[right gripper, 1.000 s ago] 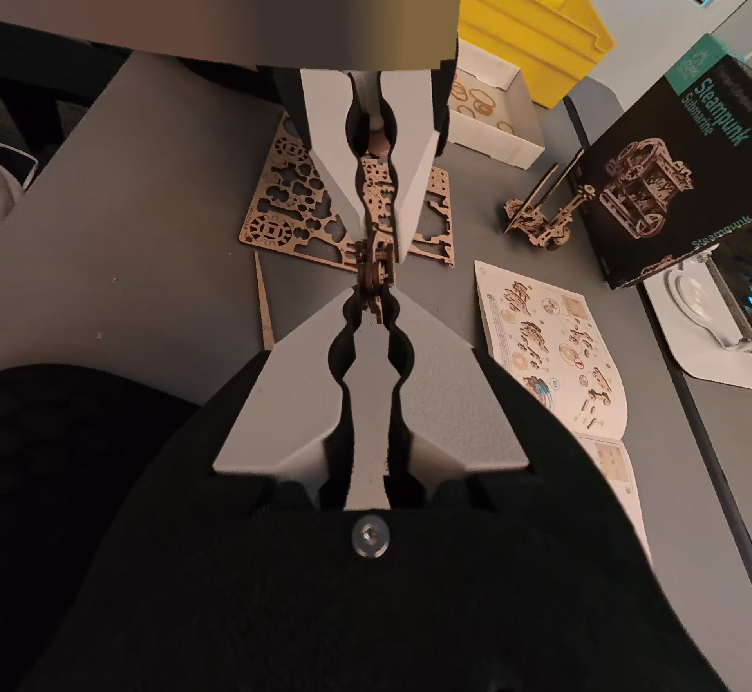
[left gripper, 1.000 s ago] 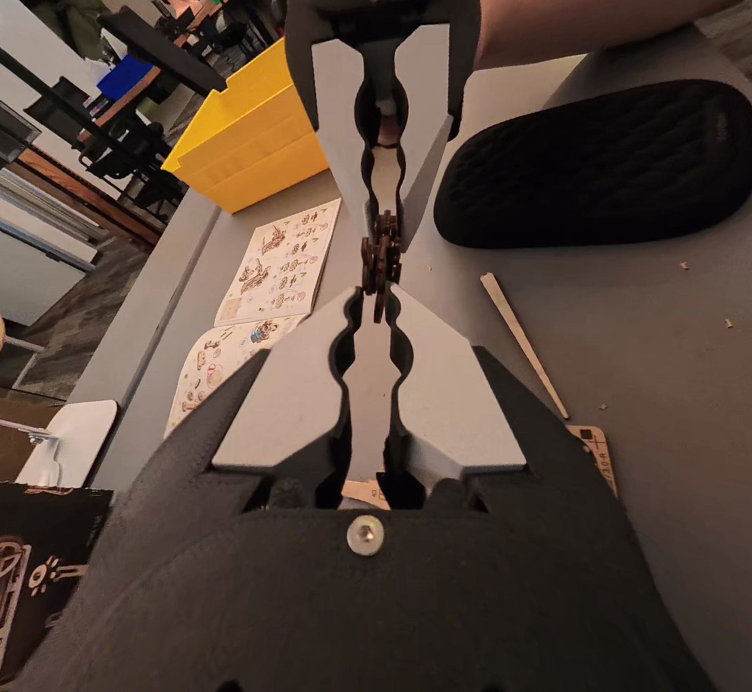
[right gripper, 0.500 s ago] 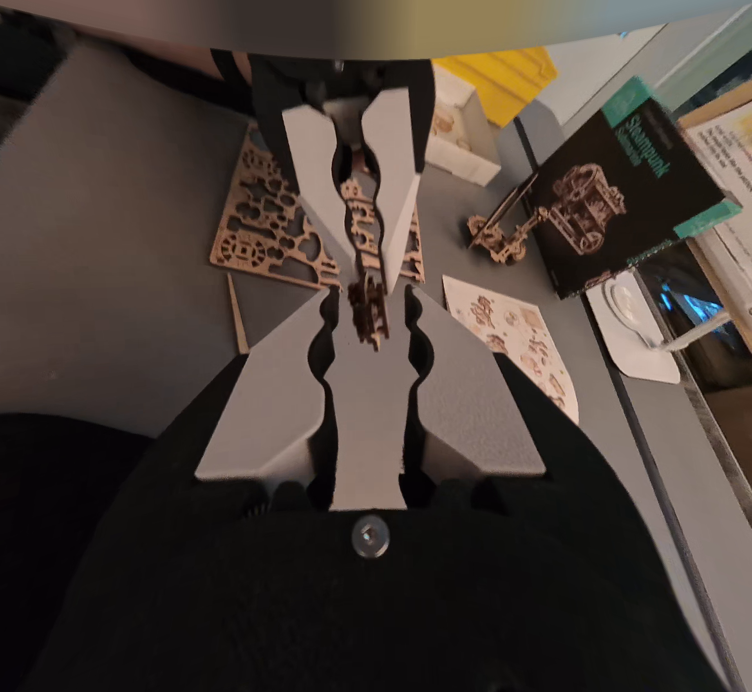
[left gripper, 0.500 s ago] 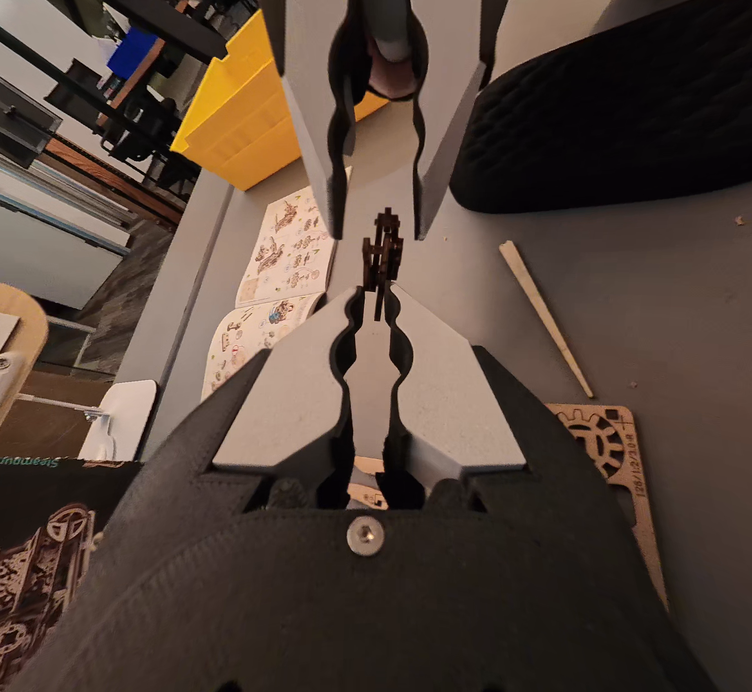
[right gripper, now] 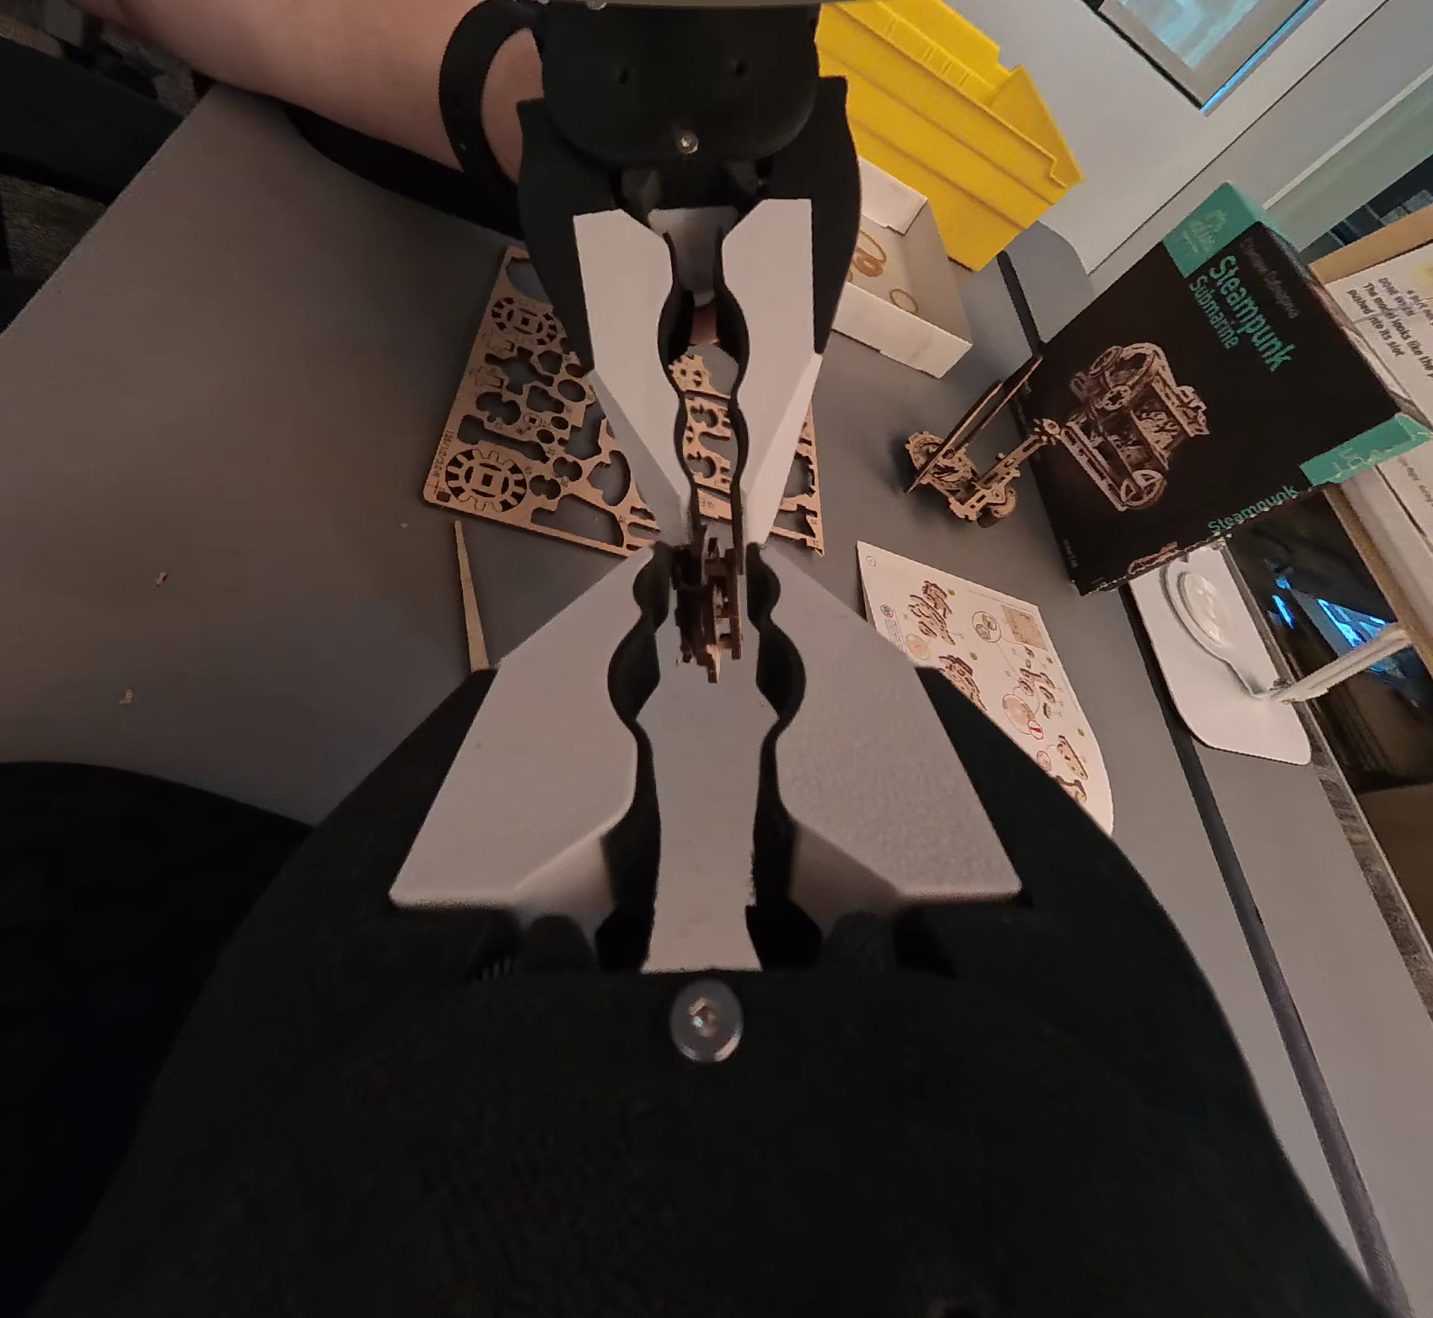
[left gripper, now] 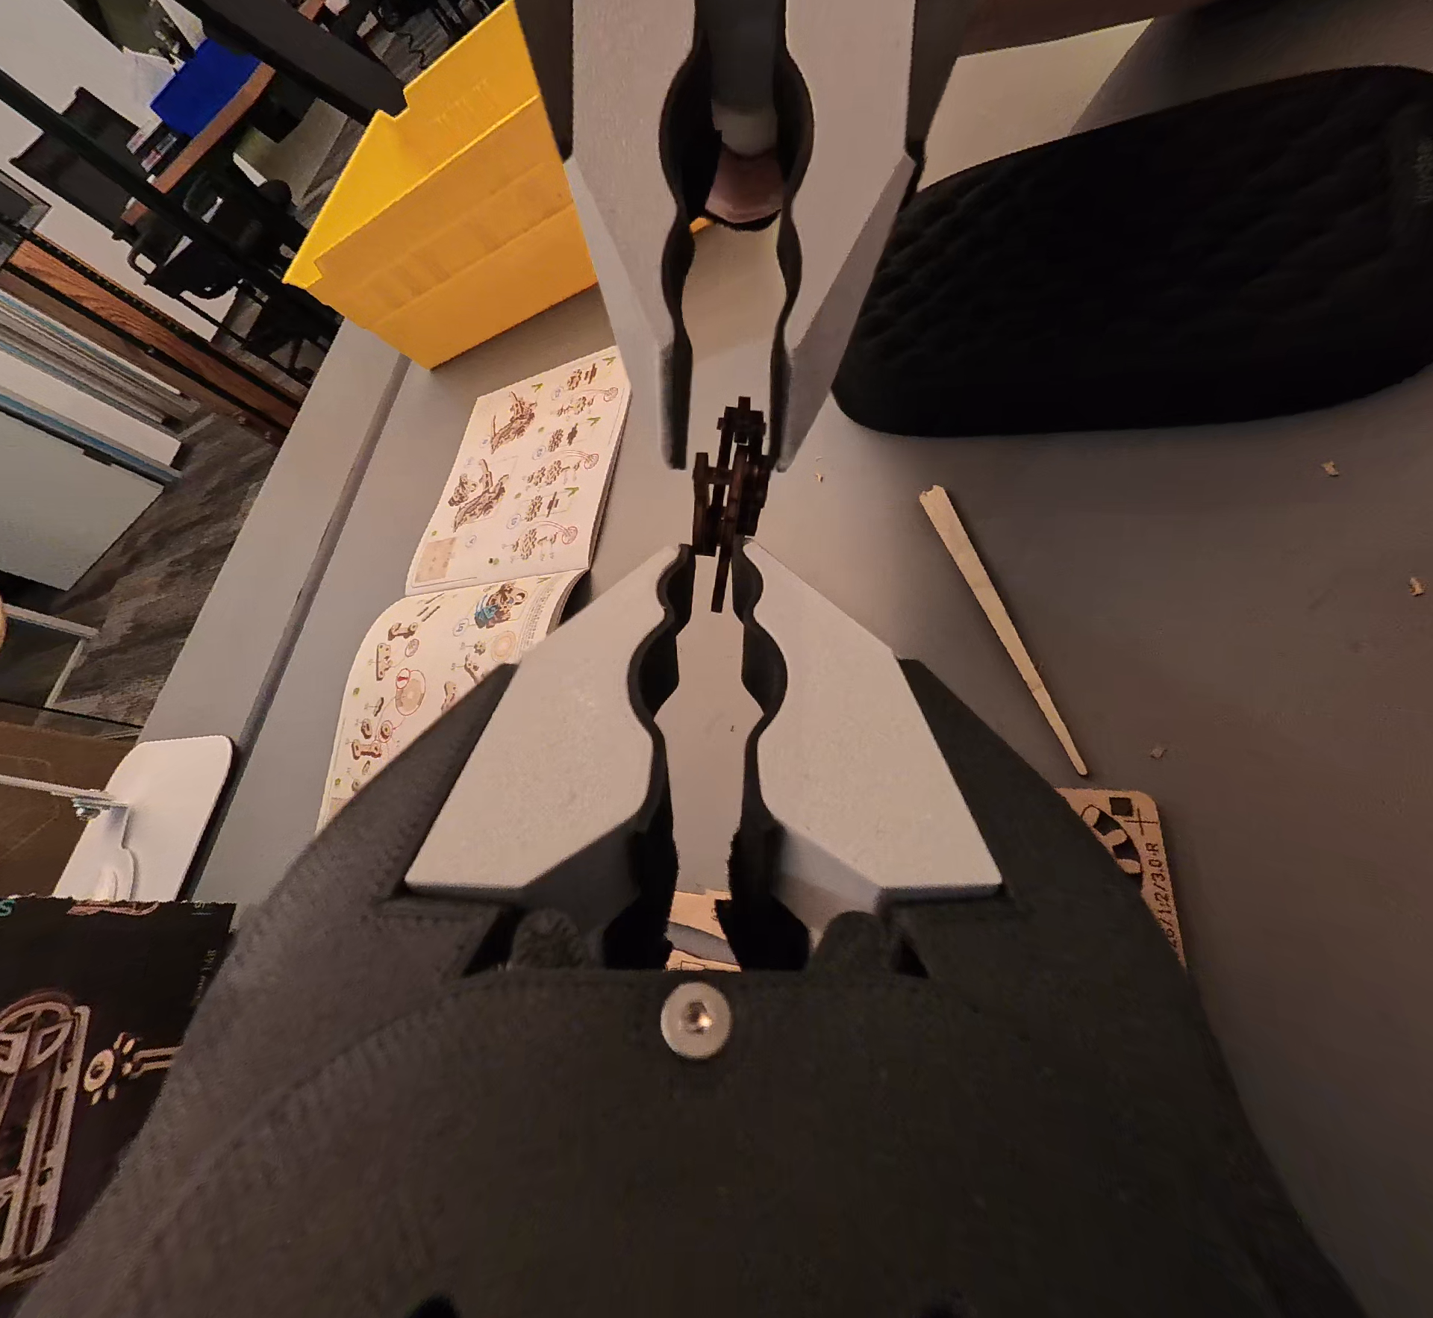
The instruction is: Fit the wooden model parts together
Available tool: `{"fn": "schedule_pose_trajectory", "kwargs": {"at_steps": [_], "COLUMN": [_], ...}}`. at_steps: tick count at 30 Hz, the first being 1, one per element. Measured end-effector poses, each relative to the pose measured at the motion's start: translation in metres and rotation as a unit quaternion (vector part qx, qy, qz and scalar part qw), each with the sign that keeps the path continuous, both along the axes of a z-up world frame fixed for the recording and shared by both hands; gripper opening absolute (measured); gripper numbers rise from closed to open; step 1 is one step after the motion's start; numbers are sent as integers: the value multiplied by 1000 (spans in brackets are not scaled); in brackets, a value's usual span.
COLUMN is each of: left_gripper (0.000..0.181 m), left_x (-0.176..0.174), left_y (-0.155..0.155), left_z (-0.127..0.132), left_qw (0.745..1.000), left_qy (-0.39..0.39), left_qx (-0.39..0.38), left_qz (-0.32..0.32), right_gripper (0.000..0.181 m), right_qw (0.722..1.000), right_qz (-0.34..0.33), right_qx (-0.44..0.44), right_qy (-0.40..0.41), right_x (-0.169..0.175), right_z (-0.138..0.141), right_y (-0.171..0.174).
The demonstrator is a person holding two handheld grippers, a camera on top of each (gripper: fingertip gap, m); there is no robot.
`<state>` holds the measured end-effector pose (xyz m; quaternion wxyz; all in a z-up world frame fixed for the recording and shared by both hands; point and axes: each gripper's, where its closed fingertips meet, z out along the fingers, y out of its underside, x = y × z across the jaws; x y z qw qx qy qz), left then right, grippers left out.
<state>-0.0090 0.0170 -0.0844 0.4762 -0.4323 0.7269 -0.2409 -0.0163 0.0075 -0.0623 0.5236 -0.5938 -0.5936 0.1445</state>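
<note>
We hold a small wooden model part [left gripper: 727, 498] up in the air, above the grey surface [left gripper: 1163, 583]. Our left tongs [left gripper: 715, 558] are almost closed and pinch the near end of this dark little stack of gear-like pieces. Our right tongs [right gripper: 706, 567] face the other way and sit around the far end of the same piece. They have a small gap between them. In the right wrist view one side looks like it touches the wood, but we cannot tell if they squeeze it yet. We think the step now is to take hold of the far end again, so we can push the pieces tight together. To do it well, we keep the left tongs still and firm, so the little stack does not turn or slip. We bring the right tongs straight on, with the wood in the middle of the gap, and close them slowly. The wood is thin and has fine teeth, so a hard squeeze or a twist could snap it. We push along the line of the stack, not sideways. If it drops, it could land by the cut-out wooden sheet [right gripper: 543, 443] or the thin wooden stick [left gripper: 1000, 622] below. The open booklet [left gripper: 527, 474] lies near on the surface, so we can check the fit there.
</note>
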Motion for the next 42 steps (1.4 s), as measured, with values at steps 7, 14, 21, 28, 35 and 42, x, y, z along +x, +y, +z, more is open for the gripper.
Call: {"fn": "schedule_pose_trajectory", "kwargs": {"at_steps": [7, 14, 21, 28, 35, 42], "left_gripper": [8, 8, 8, 8, 8, 8], "left_x": [0, 1, 1, 0, -2, -1], "left_y": [-3, -2, -2, -5, -5, -15], "left_z": [6, 6, 7, 4, 3, 9], "left_qw": [1000, 1000, 1000, 999, 999, 966], "left_qy": [-15, -15, -18, -10, 0, 14], "left_qx": [-18, -13, -18, -28, -42, -257], "left_qz": [-7, -5, -5, -14, -20, -33], "right_gripper": [15, 16, 15, 15, 16, 16], "right_qw": [1000, 1000, 1000, 1000, 1000, 962], "right_qz": [-9, -9, -7, 0, 5, 53], "right_qx": [7, 3, 22, 17, -10, -219], "right_qy": [-15, 0, -3, -15, -1, 154], "right_x": [1, -1, -2, -1, -3, 3], "right_z": [-4, 2, 3, 0, -2, 12], "right_y": [2, 0, 0, -2, -1, -4]}}
